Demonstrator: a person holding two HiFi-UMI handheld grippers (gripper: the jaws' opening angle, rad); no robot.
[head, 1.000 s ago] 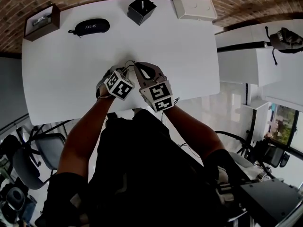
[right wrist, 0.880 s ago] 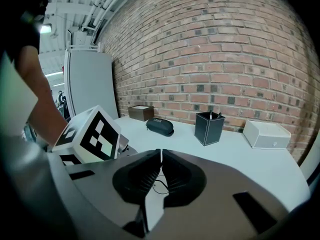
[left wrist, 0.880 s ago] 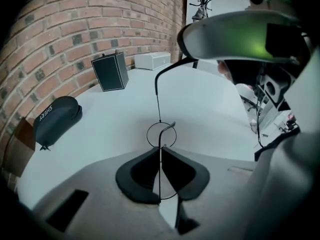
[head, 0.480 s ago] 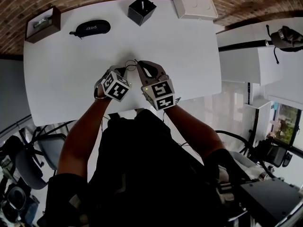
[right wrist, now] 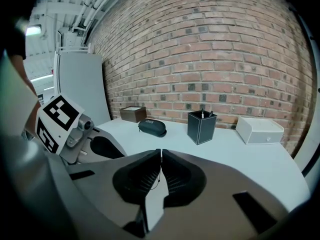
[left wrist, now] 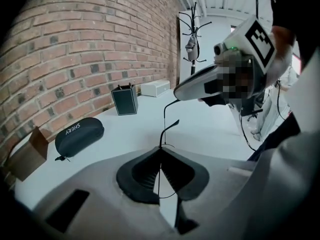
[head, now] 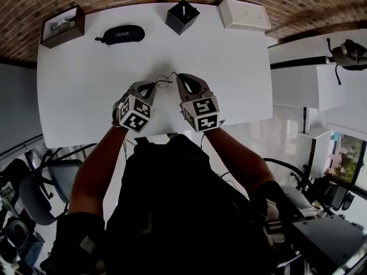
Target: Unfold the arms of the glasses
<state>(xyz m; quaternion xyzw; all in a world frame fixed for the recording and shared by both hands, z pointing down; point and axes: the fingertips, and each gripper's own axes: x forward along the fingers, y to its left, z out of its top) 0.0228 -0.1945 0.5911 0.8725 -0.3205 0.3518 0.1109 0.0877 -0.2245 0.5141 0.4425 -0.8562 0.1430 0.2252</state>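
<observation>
Left tool (left wrist: 160,151) just closed on glasses (left wrist: 170,128), raised

My left gripper (head: 153,86) and right gripper (head: 180,77) are side by side above the table's (head: 80,96) near half, tips converging and forearms bare. The left jaws have just been closing. Both pairs are now pinched on the glasses' (head: 166,80) thin wire.

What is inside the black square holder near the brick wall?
Two thin pen-like tips stick up above the rim of the black holder. Its dark walls hide their lower parts and whatever else lies at the bottom.
</observation>
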